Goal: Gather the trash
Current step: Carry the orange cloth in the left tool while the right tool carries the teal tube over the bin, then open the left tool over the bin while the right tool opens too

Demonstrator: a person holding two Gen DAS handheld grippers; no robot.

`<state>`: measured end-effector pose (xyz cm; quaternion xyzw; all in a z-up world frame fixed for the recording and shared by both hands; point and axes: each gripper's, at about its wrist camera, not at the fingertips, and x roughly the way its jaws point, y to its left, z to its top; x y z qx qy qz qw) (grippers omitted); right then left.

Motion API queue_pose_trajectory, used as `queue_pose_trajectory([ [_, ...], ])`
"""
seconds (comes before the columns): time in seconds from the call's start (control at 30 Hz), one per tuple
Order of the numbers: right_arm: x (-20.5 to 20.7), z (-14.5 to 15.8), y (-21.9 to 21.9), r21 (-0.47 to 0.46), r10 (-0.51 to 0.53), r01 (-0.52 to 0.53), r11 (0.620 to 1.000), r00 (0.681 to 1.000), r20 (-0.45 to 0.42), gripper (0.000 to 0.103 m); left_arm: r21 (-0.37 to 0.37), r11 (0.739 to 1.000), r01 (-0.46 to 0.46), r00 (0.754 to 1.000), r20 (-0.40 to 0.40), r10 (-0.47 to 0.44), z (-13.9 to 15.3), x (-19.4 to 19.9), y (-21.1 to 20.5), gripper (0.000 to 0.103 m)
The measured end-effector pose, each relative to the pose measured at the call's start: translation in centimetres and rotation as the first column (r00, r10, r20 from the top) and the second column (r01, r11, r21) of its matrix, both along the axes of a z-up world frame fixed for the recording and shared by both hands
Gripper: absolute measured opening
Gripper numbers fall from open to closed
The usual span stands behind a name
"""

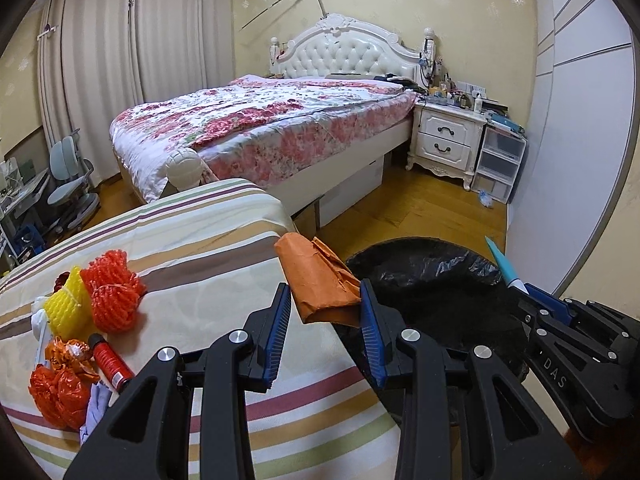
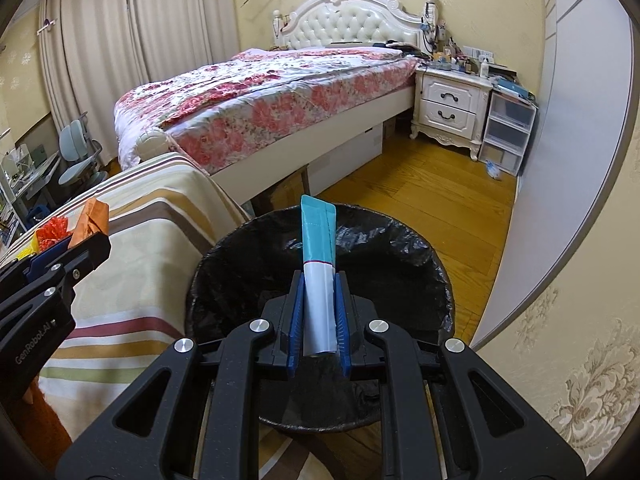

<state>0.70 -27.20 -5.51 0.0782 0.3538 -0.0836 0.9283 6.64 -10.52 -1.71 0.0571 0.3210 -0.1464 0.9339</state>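
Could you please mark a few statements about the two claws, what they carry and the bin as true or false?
1. The right claw grips a teal and white tube. True.
2. The left claw is empty. False: it holds an orange paper packet.
3. The bin has a black liner. True.
4. The red can lies inside the bin. False: it lies on the striped cloth.
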Motion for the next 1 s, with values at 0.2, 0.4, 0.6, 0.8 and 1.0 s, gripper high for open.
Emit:
queue_pose_trajectory([
  [0.2, 0.8, -0.4, -0.8, 0.010, -0.013, 0.013, 1.000, 1.000, -0.013, 0.015, 0.023, 1.000, 0.011, 1.000, -0.009, -0.011, -0.5, 1.3, -1.5, 0.035],
  [0.4, 1.3, -0.7, -1.3, 0.016, -0.019, 0.019, 1.000, 1.000, -0.020, 0.015, 0.037, 0.999, 0.019, 1.000, -0.018, -0.018, -0.9, 1.6, -2.5, 0.035],
  [0.6, 1.6, -0.9, -1.6, 0.017, -0.026, 0.026, 1.000, 0.999, -0.026, 0.015, 0.055, 0.998, 0.022, 0.999, -0.027, -0.020, -1.2, 2.2, -3.2, 0.035],
  [0.8, 2.0, -1.1, -2.0, 0.021, -0.033, 0.033, 0.999, 0.999, -0.033, 0.016, 0.067, 0.997, 0.024, 0.999, -0.031, -0.022, -1.5, 2.6, -3.8, 0.036],
  [1.0, 2.1, -1.3, -2.4, 0.031, -0.049, 0.050, 0.998, 0.998, -0.033, 0.027, 0.076, 0.997, 0.004, 1.000, -0.019, -0.002, -1.6, 2.8, -3.8, 0.059],
])
